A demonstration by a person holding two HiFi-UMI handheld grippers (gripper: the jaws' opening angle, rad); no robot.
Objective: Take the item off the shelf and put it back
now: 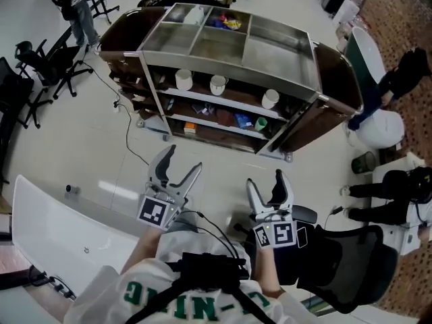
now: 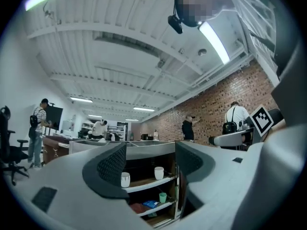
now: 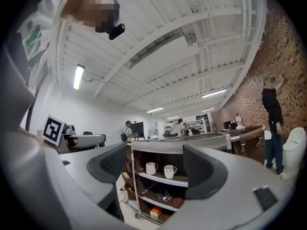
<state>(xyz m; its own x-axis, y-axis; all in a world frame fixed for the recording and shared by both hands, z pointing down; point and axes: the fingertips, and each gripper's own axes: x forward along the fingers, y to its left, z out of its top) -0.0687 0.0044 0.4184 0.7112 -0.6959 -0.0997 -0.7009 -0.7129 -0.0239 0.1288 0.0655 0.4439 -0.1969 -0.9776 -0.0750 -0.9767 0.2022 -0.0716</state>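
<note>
Three white ceramic mugs point(image 1: 217, 85) are set apart in a row on the pale-edged upper shelf point(image 1: 233, 104) of a dark wooden shelving unit point(image 1: 337, 79) topped with a compartmented metal tray point(image 1: 277, 46). A small green cup point(image 1: 260, 123) and a blue packet point(image 1: 243, 120) are kept on the shelf below. The left gripper point(image 1: 183, 159) and the right gripper point(image 1: 265, 179) are held side by side over the pale floor point(image 1: 101, 147), well short of the unit. Both pairs of fingers point(image 2: 112, 164) are spread apart, with nothing grasped.
</note>
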